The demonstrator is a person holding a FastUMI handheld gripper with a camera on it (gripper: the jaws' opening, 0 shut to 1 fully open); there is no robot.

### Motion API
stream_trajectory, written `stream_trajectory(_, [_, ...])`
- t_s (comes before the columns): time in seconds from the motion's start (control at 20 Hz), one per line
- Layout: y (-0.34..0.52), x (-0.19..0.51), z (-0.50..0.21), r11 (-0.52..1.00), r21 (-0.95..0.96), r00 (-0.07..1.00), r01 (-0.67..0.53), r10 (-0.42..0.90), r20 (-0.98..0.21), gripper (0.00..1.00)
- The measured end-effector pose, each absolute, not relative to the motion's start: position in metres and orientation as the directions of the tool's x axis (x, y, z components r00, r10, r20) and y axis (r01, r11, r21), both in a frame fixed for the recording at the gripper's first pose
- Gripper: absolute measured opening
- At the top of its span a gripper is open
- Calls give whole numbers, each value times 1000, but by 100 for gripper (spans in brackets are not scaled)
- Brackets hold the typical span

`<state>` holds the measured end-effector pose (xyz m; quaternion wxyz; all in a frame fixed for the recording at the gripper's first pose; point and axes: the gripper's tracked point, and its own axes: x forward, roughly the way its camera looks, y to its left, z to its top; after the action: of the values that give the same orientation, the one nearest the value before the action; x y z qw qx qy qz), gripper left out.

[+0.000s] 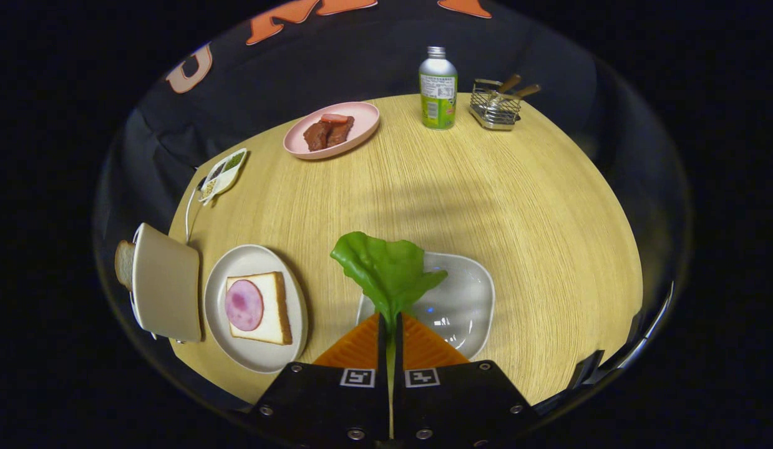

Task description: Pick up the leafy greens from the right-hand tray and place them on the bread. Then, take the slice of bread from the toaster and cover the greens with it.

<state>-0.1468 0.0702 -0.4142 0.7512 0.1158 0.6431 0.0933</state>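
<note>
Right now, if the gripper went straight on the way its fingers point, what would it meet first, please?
The gripper, shut on the lettuce leaf, points across the clear tray towards bare table. The way looks free; the green bottle stands far beyond, slightly aside, though depth is unclear.

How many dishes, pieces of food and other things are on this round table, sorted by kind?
Dishes: 4 – pink plate, divided dish, bread's plate, clear tray
Foods: 5 – meat, bread with ham, toaster's slice, leafy greens pinched in the gripper, condiments in the divided dish
Other: 3 – toaster, bottle, wire basket
Total: 12
</note>
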Motion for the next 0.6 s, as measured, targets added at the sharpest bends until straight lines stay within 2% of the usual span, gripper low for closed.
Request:
stream_trajectory(0.3, [121, -139, -387, 926, 362, 167, -110, 376, -911, 3])
stream_trajectory(0.6, [176, -141, -375, 876, 462, 131, -137, 479, -868, 3])
